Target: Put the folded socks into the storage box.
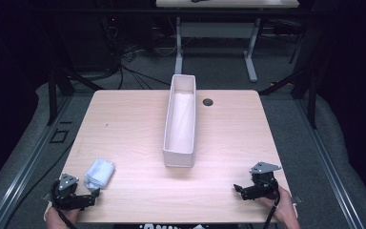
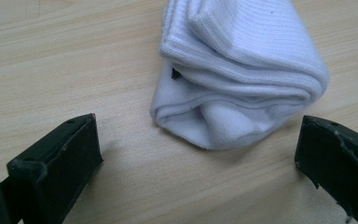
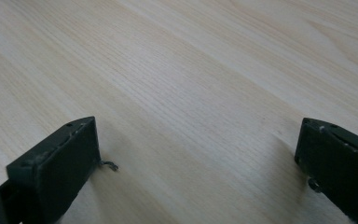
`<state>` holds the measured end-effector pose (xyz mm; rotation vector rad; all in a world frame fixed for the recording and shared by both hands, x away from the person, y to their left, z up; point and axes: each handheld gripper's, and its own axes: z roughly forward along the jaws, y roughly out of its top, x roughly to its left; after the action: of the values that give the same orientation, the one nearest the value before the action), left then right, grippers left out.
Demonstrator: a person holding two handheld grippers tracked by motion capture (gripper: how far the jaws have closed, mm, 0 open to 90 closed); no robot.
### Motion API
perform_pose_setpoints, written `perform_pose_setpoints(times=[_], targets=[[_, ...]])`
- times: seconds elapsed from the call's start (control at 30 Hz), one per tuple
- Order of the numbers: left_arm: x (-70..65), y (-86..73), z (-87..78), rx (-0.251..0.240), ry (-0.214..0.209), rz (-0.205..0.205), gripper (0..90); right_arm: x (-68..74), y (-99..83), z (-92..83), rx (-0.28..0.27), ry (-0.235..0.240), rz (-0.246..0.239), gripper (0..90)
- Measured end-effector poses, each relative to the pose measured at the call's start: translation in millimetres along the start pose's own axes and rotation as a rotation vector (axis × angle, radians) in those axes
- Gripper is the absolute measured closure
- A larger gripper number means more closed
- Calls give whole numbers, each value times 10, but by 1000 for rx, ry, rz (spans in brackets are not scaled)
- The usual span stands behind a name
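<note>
A folded white sock (image 1: 99,172) lies near the table's front left corner. In the left gripper view the sock (image 2: 240,70) sits just ahead of the wide black jaws, apart from both. My left gripper (image 1: 94,196) is open, low at the table's front left, just behind the sock. A long white box (image 1: 179,153) stands lengthwise in the middle of the table, and I see nothing in it. My right gripper (image 1: 238,190) is open at the front right, over bare wood (image 3: 191,93), with nothing between its jaws.
A small dark round grommet (image 1: 208,102) sits in the tabletop to the right of the box's far end. The wooden table (image 1: 124,124) ends close behind both grippers. Beyond it are cables on the floor and another desk's legs (image 1: 250,57).
</note>
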<state>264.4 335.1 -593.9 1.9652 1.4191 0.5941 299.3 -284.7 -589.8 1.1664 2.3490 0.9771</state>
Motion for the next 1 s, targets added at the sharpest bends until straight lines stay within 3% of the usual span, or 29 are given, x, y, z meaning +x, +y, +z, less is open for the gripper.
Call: perform_pose_setpoints(times=[0.53,0.6,0.8,1.0], targets=[[9,28,-16,38,5,-4,2,-69,20,13,4,-58,45,0],[11,42,-30,63,4,-5,1,-73,21,14,3,-56,50,0],[44,131,-78,147,-49,10,1,-77,24,10,11,-54,51,0],[35,274,-147,203,-77,23,1,-77,23,10,9,-55,53,0]])
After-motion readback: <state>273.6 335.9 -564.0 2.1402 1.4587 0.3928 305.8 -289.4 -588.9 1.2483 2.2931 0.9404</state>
